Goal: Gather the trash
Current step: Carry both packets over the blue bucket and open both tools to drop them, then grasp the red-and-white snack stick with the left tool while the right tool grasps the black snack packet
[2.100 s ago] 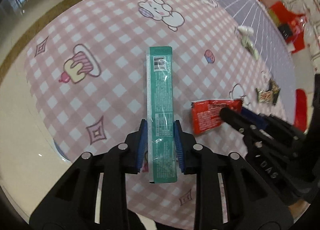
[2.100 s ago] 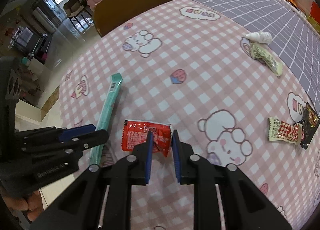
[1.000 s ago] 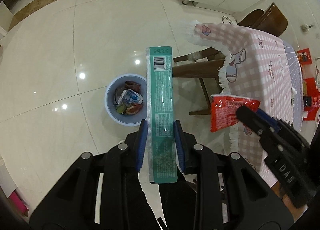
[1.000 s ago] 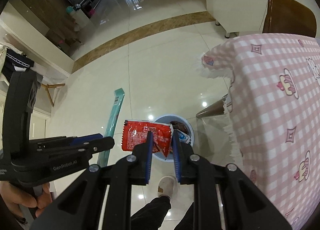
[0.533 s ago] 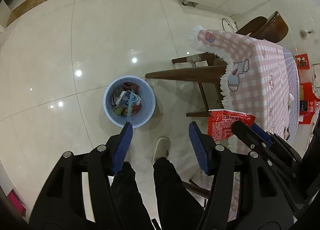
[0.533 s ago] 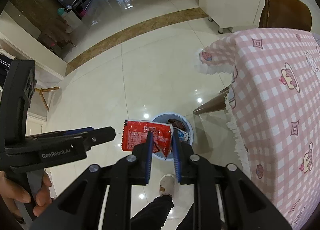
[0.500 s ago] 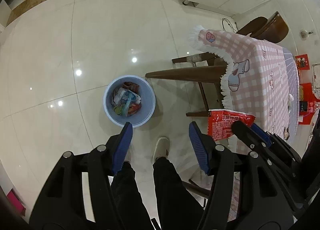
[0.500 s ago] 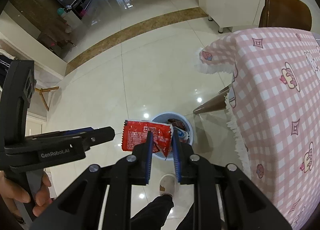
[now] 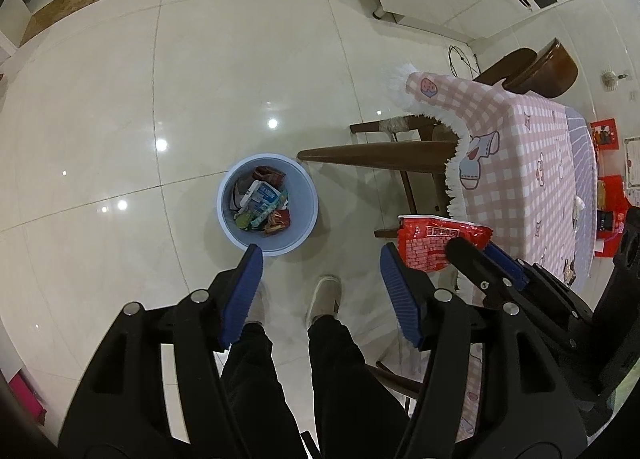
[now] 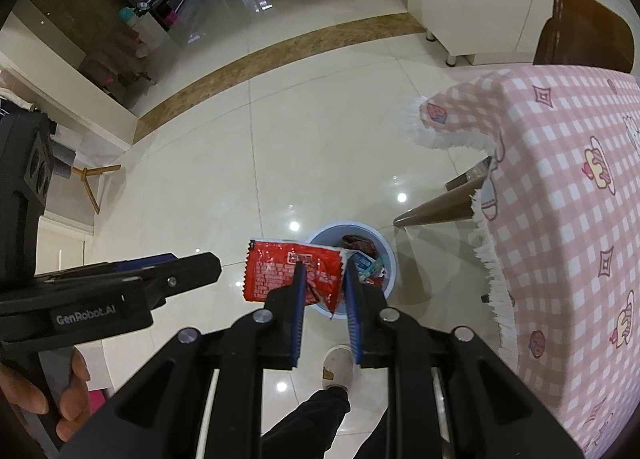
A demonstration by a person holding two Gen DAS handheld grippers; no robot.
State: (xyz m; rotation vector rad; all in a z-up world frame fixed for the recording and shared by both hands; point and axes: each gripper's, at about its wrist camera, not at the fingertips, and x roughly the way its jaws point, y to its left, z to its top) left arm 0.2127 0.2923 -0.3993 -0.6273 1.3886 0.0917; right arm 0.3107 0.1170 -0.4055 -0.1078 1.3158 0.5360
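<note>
red crinkled foil packet (image 10: 292, 273): long axis sideways | right claw (image 10: 323, 291): clamped on it | left claw (image 9: 320, 259): spread, jaws just opened, nothing between | round blue plastic bin (image 9: 306, 195): below

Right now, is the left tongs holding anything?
No: the left tongs stand open and empty above the round blue plastic bin.

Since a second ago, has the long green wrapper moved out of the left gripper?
Yes. The left gripper has just opened and is empty; the green wrapper now lies down in the blue bin on the floor.
</note>
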